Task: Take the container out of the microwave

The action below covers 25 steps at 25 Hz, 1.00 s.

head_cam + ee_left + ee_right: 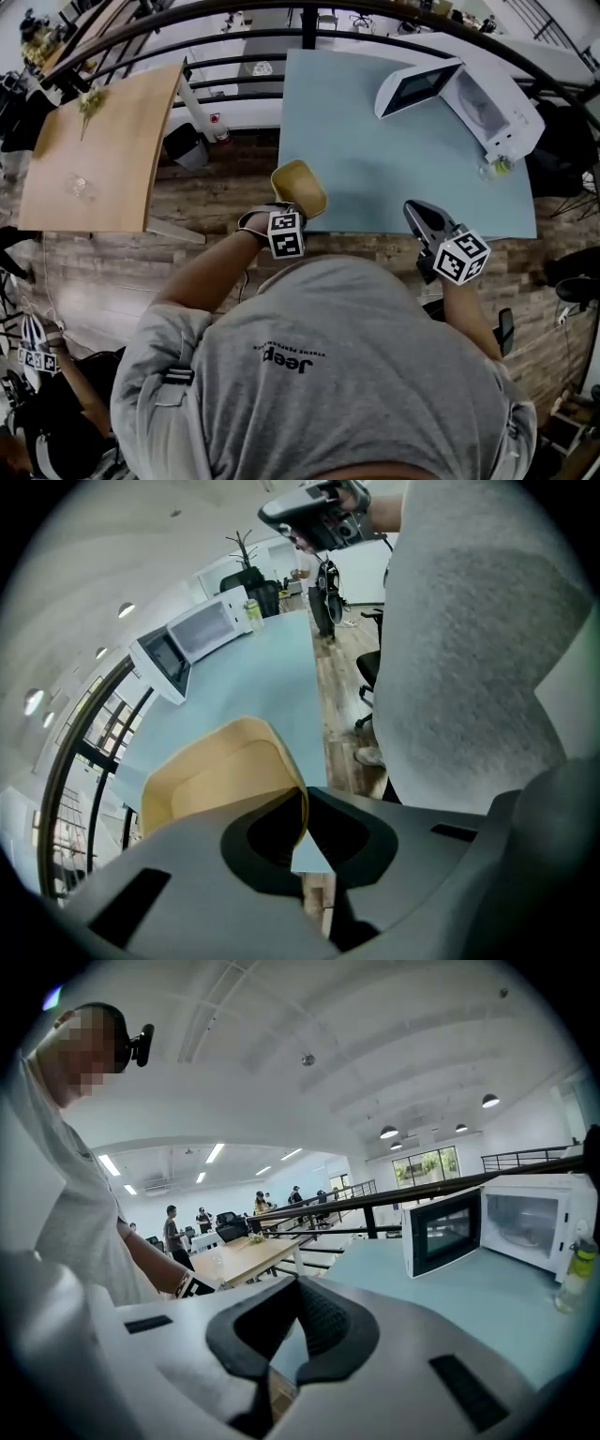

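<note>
A shallow yellow container [298, 187] hangs over the near left corner of the pale blue table [394, 178]. My left gripper [283, 210] is shut on its near rim. In the left gripper view the container [211, 771] fills the middle, its rim pinched in my left gripper [302, 803]. The white microwave [492, 108] stands at the table's far right with its door [417, 86] swung open; its cavity [534, 1218] looks bare. My right gripper [417, 214] hovers at the table's near right edge, shut with nothing in it [298, 1288].
A small bottle [497, 167] stands just in front of the microwave. A wooden table [103, 150] sits to the left across a gap. A black railing [309, 37] runs behind both tables. Several people stand far back [173, 1227]. A chair [370, 672] stands by the table's edge.
</note>
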Tool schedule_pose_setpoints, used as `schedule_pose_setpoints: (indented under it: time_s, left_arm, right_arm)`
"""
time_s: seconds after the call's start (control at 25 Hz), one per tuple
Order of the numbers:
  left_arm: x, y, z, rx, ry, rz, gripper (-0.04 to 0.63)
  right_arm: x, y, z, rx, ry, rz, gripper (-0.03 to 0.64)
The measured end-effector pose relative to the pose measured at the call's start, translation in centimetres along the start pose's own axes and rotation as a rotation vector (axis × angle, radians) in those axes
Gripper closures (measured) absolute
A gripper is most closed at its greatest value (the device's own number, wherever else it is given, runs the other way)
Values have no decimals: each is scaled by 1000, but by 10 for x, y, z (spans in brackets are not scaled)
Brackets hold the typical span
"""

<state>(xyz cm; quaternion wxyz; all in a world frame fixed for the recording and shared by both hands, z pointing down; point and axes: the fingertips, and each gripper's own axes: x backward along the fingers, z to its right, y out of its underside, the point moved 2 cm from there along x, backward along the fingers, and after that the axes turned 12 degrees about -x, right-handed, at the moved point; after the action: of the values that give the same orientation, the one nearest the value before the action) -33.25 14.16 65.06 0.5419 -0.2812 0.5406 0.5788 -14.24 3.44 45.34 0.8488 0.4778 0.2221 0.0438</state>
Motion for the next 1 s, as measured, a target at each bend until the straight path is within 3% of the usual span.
schedule_pose_setpoints:
  time_s: [0.28, 0.48, 0.88, 1.0]
  left_arm:
    - [-30, 22, 10, -88, 65, -19, 565]
    - [-41, 29, 11, -109, 105, -27, 563]
    - [-56, 34, -1, -149, 68, -12, 558]
    - [-55, 30, -6, -130, 58, 15, 470]
  right_arm:
    - [-19, 14, -26, -6, 42, -25, 598]
    - [-18, 21, -31, -17, 75, -27, 598]
    - [-12, 27, -31, -35, 126, -19, 598]
    - [-12, 27, -30, -38, 130, -13, 598]
